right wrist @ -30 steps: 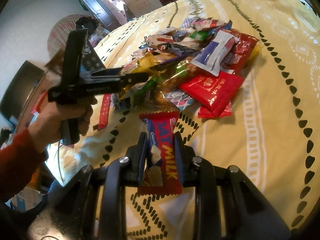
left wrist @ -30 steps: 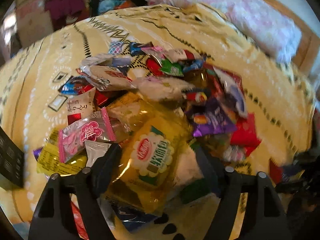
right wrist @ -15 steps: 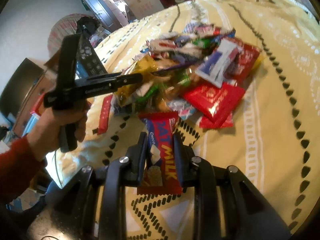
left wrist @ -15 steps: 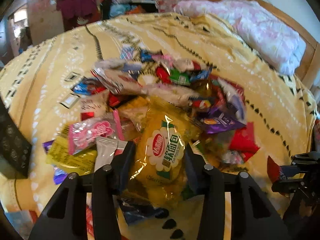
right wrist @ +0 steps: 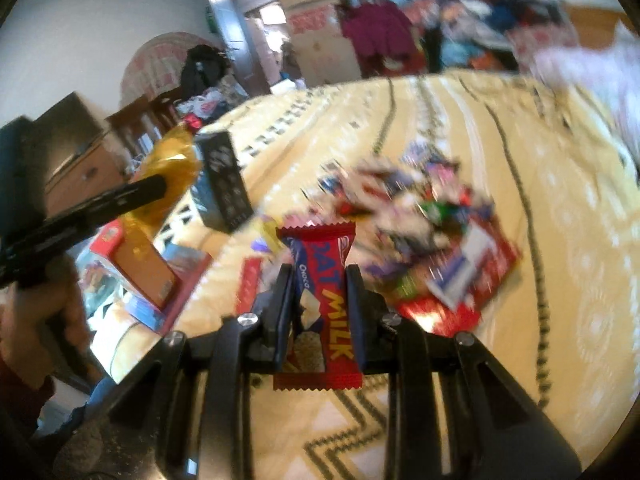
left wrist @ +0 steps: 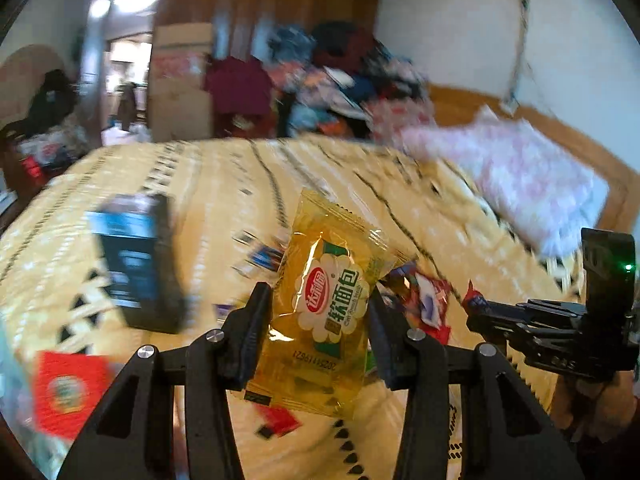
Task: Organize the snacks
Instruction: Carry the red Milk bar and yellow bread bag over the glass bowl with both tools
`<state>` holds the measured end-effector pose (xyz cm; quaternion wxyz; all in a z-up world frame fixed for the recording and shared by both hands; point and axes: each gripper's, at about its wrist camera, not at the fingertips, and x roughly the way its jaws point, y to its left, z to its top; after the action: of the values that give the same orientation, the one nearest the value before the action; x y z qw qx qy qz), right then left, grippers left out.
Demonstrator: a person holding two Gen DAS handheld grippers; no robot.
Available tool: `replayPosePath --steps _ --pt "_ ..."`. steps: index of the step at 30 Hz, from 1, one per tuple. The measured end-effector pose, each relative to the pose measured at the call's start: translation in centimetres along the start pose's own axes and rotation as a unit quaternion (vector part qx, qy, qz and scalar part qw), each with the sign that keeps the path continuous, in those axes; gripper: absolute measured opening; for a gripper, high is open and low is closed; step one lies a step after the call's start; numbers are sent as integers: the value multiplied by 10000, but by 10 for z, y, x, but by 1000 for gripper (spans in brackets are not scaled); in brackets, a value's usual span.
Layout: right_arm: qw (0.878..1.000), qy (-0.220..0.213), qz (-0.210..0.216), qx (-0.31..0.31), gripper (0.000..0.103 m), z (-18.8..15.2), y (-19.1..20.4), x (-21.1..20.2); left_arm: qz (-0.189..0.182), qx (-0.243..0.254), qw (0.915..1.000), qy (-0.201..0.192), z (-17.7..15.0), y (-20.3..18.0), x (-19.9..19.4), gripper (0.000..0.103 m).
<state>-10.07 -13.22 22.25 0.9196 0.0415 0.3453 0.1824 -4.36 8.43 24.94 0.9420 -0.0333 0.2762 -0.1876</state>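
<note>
Left gripper (left wrist: pixel 320 320) pinching yellow bread packet (left wrist: pixel 326 316), lifted above yellow blanket (left wrist: pixel 224 184). Right gripper (right wrist: pixel 320 300) clamped on red oat milk bar (right wrist: pixel 322 308); snack pile (right wrist: pixel 420 232) ahead, right of its tips. Black box (right wrist: pixel 222 184) ahead-left.

Yellow bread packet (left wrist: pixel 326 312), a second ago on the snack pile (right wrist: pixel 424 216), now aloft in the just-closed left hand-held gripper (left wrist: pixel 320 332)

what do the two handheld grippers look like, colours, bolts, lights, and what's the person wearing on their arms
Both are matte black plastic. The left gripper and right gripper each carry two flat jaws on angled linkage bars pinned with round silver bolts. In the left wrist view, the right gripper's boxy black body shows a small green light and faint raised lettering. A dark red sleeve shows at the left arm.
</note>
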Motion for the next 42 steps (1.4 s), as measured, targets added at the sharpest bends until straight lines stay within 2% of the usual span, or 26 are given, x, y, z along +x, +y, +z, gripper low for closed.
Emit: replayPosePath --steps 4,8,12,16,22,27,33,42 --pt "9987 -180 182 -451 26 36 54 5 522 -249 9977 -355 9 43 -54 47" --pt "9935 -296 494 -978 25 63 124 17 1049 -467 9913 -641 11 91 -108 47" --pt "9847 -383 851 -1473 25 82 198 30 1548 -792 9809 -866 4 143 -158 47" --pt "9737 -376 1162 -1922 25 91 269 49 2029 -1195 9661 -1055 -10 197 -204 47" --pt "9562 -256 1467 -2520 25 90 354 73 2487 -1659 9472 -1161 -38 262 -250 47" --pt "9473 -83 1613 -2766 25 79 395 87 2661 -1926 9377 -1135 -60 297 -264 47" --pt "9413 202 1729 -2892 25 72 424 109 2750 -2243 9290 -1044 -84 330 -268 47" --pt "9390 555 1856 -2843 25 63 442 127 2761 -2484 9244 -870 -101 350 -255 47"
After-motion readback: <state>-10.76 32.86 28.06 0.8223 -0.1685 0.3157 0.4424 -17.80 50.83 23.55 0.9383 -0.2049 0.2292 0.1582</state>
